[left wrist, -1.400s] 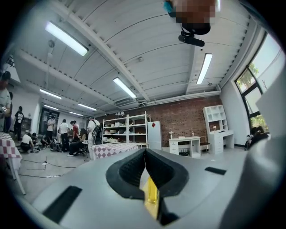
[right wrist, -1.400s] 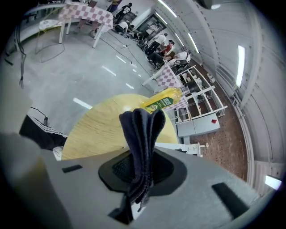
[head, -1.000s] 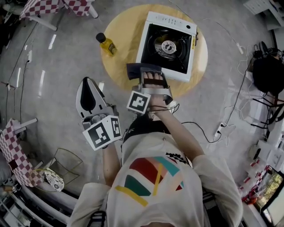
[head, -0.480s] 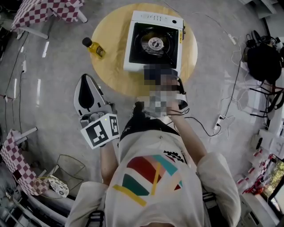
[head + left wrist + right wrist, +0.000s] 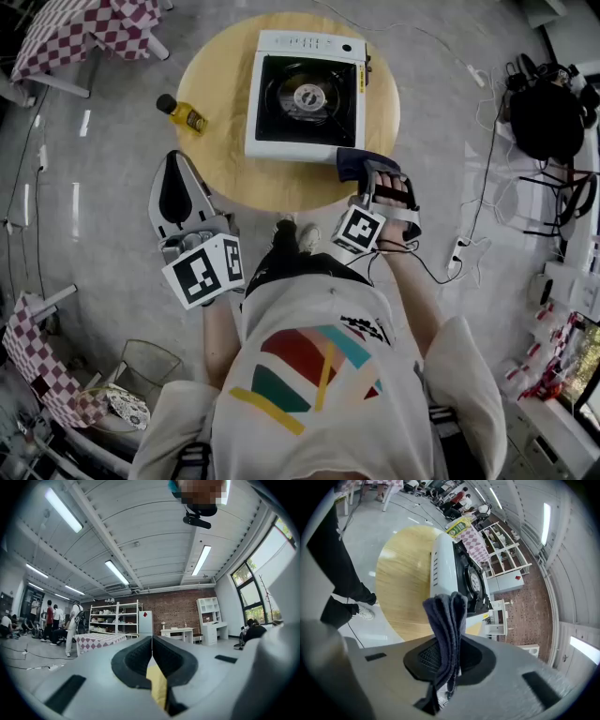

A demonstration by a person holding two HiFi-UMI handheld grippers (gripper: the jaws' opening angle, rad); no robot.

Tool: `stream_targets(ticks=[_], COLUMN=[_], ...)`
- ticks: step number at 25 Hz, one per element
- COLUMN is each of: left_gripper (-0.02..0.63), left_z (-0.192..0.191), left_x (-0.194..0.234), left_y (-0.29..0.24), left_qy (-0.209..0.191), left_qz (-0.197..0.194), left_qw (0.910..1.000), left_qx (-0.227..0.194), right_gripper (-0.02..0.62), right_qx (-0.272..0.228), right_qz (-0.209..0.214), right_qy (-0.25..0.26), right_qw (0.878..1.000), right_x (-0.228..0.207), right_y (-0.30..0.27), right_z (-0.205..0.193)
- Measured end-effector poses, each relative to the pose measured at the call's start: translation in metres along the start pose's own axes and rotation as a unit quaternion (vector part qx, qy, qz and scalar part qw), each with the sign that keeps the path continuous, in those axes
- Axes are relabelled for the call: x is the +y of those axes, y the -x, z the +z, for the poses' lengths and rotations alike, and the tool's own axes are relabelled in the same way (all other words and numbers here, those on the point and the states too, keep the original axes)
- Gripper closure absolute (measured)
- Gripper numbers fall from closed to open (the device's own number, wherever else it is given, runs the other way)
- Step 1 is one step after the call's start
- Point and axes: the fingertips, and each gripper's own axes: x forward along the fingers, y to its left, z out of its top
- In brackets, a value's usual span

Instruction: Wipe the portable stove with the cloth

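Head view: finds the right gripper (image 5: 370,172) swung off the portable stove (image 5: 305,94) to the table's (image 5: 225,164) 4 o'clock rim, cloth (image 5: 352,161) carried along. Leaves the left gripper (image 5: 176,183) idle near 8 o'clock.

Left gripper view: shows jaws pressed together, with a yellow sliver low between them, possibly the gripper's own part.

Right gripper view: shows jaws clamped on the folded cloth (image 5: 447,620), the stove (image 5: 457,573) ahead at 12 o'clock. Suggests a wiping pass just ended.
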Motion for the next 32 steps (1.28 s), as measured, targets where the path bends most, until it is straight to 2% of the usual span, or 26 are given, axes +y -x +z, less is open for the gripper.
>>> stream_targets(ticks=[7, 10, 12, 16, 19, 22, 25, 29, 32], left_gripper=[0.600, 0.600, 0.600, 0.600, 0.600, 0.600, 0.600, 0.600, 0.600], left_z=[0.000, 0.000, -0.001, -0.006, -0.006, -0.002, 0.007, 0.019, 0.013], left_x=[-0.010, -0.010, -0.007, 0.003, 0.011, 0.019, 0.024, 0.029, 0.040], left_y=[-0.013, -0.013, -0.013, -0.019, -0.026, -0.039, -0.056, -0.081, -0.091], left_qy=[0.000, 0.000, 0.001, 0.011, 0.023, 0.036, 0.046, 0.053, 0.059], left_qz=[-0.011, -0.011, -0.006, 0.004, 0.014, 0.018, 0.011, 0.002, 0.015], left_qw=[0.9999, 0.9999, 1.0000, 0.9999, 0.9996, 0.9990, 0.9983, 0.9973, 0.9972], left_qx=[0.002, -0.001, -0.004, -0.004, -0.009, -0.018, -0.033, -0.051, -0.043], right_gripper=[0.561, 0.562, 0.563, 0.562, 0.563, 0.563, 0.563, 0.562, 0.562], right_qx=[0.010, -0.025, -0.069, -0.146, -0.179, -0.204, -0.231, -0.274, -0.300], right_qz=[0.013, -0.004, -0.040, -0.113, -0.138, -0.140, -0.137, -0.135, -0.116], right_qy=[0.015, 0.004, 0.007, 0.063, 0.089, 0.094, 0.126, 0.199, 0.242], right_qw=[1.000, 1.000, 0.997, 0.981, 0.970, 0.964, 0.955, 0.931, 0.915], right_x=[0.001, -0.020, -0.050, -0.111, -0.147, -0.169, -0.178, -0.180, -0.173], right_y=[-0.005, 0.010, 0.031, 0.064, 0.073, 0.072, 0.072, 0.070, 0.057], right_z=[-0.018, -0.010, 0.005, 0.045, 0.072, 0.096, 0.123, 0.159, 0.182])
